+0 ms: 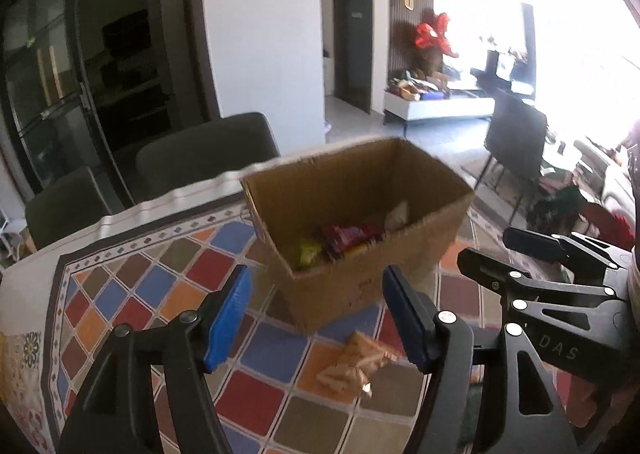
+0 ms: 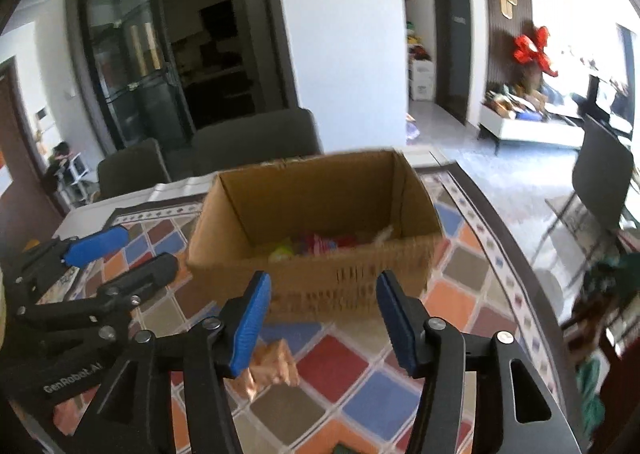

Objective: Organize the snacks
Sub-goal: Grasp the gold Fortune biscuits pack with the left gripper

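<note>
An open cardboard box (image 1: pixel 340 286) stands on the patterned tablecloth and holds several snack packets (image 1: pixel 344 240), red and yellow-green. It also shows in the right wrist view (image 2: pixel 360 282) with the packets (image 2: pixel 316 244) inside. A tan snack packet (image 1: pixel 354 364) lies on the cloth in front of the box, also in the right wrist view (image 2: pixel 272 368). My left gripper (image 1: pixel 316 318) is open and empty, above that packet. My right gripper (image 2: pixel 322 320) is open and empty, just right of the packet. Each gripper shows in the other's view: the right (image 1: pixel 532 254), the left (image 2: pixel 120 250).
The table carries a colourful diamond-pattern cloth (image 1: pixel 160 286) with a dark border. Grey chairs (image 1: pixel 208 153) stand behind the table, another dark chair (image 2: pixel 604 177) at the right. A pinkish object (image 2: pixel 66 416) lies at the lower left on the cloth.
</note>
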A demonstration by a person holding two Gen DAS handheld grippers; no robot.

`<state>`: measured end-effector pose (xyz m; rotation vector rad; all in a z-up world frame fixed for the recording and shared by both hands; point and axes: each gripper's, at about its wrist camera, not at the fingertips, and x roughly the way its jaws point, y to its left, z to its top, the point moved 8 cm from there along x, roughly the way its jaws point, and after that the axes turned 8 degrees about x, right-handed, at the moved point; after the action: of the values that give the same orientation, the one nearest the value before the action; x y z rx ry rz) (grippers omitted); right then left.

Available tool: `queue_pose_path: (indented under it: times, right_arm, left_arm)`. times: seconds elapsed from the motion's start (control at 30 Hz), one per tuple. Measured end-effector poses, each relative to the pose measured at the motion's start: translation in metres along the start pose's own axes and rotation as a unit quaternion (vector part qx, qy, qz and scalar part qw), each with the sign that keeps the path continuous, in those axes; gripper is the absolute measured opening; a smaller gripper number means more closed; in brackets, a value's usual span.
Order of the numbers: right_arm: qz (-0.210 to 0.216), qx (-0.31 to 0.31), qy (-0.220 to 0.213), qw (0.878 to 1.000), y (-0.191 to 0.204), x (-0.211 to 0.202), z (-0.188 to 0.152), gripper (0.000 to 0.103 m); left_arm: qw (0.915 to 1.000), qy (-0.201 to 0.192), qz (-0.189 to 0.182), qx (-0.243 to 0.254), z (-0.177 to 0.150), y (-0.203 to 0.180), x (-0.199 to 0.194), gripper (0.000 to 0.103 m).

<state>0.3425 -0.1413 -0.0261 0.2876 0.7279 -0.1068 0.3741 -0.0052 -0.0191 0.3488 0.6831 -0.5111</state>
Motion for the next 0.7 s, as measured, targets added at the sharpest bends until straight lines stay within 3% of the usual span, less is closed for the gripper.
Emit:
queue_pose_path:
  times: [0.2, 0.43, 0.7]
  right_arm:
    - [-0.036, 0.08, 0.033, 0.996, -0.01, 0.009, -0.044, 0.065]
    - [-0.082, 0.077, 0.065, 0.992, -0.019, 0.031, -0.088, 0.065]
    - [-0.117, 0.071, 0.102, 0.985, -0.03, 0.051, -0.121, 0.065]
  left_arm:
    - [0.9982, 0.031, -0.043, 0.028, -0.038, -0.01, 0.019, 0.067]
    - [0.9928, 0.071, -0.085, 0.045, -0.076, -0.023, 0.058, 0.067]
    - [0.9849, 0.097, -0.133, 0.054, -0.095, -0.038, 0.095, 0.067]
